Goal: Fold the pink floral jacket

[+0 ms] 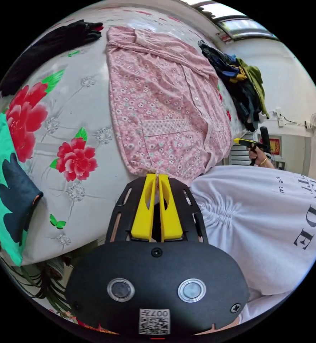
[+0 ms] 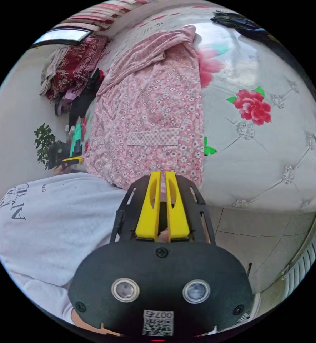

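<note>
The pink floral jacket [image 1: 165,107] lies spread flat on the bed [image 1: 86,107], which has a white cover with red flowers. The left gripper [image 1: 157,175] has its yellow jaws almost closed, and a bit of the near hem of the jacket is pinched between the tips. The right gripper [image 2: 160,173] is at the same near hem, its jaws also nearly together with pink cloth between them. The person's white shirt [image 1: 265,221] is beside the near edge of the bed. A dark garment [image 1: 47,46] lies far on the bed.
</note>
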`<act>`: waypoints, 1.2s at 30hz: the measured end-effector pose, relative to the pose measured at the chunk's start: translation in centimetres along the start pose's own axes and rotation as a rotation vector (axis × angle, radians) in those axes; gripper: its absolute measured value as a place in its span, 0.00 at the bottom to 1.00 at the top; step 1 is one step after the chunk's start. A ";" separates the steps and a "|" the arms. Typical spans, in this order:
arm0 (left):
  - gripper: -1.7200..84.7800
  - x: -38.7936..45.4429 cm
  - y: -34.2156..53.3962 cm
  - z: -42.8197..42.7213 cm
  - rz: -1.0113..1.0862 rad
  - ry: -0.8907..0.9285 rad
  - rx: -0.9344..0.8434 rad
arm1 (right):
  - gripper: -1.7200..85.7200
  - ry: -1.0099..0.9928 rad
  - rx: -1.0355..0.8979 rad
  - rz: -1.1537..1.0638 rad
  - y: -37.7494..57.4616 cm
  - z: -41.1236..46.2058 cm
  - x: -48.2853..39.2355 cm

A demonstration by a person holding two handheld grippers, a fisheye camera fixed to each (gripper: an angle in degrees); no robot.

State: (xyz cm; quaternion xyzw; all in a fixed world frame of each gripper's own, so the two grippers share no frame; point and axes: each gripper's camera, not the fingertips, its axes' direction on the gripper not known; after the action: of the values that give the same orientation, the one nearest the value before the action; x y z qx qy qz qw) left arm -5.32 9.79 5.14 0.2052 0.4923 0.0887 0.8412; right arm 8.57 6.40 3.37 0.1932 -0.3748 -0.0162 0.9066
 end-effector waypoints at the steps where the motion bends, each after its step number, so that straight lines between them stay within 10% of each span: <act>1: 0.02 -0.2 0.0 0.0 0.003 -0.004 -0.006 | 0.17 0.037 -0.016 0.034 0.5 -0.4 0.8; 6: 0.15 -0.7 1.0 3.4 0.012 -0.016 -0.121 | 0.17 0.015 -0.174 0.161 3.1 1.9 4.6; 11: 0.03 -0.3 0.4 3.5 0.042 -0.197 -0.151 | 0.16 -0.140 -0.303 0.079 2.2 4.2 4.1; 15: 0.01 -3.9 -0.7 1.5 0.044 0.078 -0.099 | 0.15 -0.190 -0.286 -0.054 1.1 1.6 2.8; 24: 0.01 -14.8 -7.8 -11.5 0.027 0.548 0.314 | 0.11 -0.529 0.060 -0.043 -4.4 -9.9 5.8; 36: 0.08 -25.4 -31.4 -20.2 -0.418 0.373 0.651 | 0.03 -0.330 0.544 0.162 -22.4 -21.2 8.6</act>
State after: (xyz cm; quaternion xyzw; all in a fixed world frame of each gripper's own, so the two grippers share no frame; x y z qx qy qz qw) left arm -37.16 -22.14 2.97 0.3363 0.6693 -0.2082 0.6290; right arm 31.90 -8.66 -12.63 0.3928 -0.5215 0.1255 0.7470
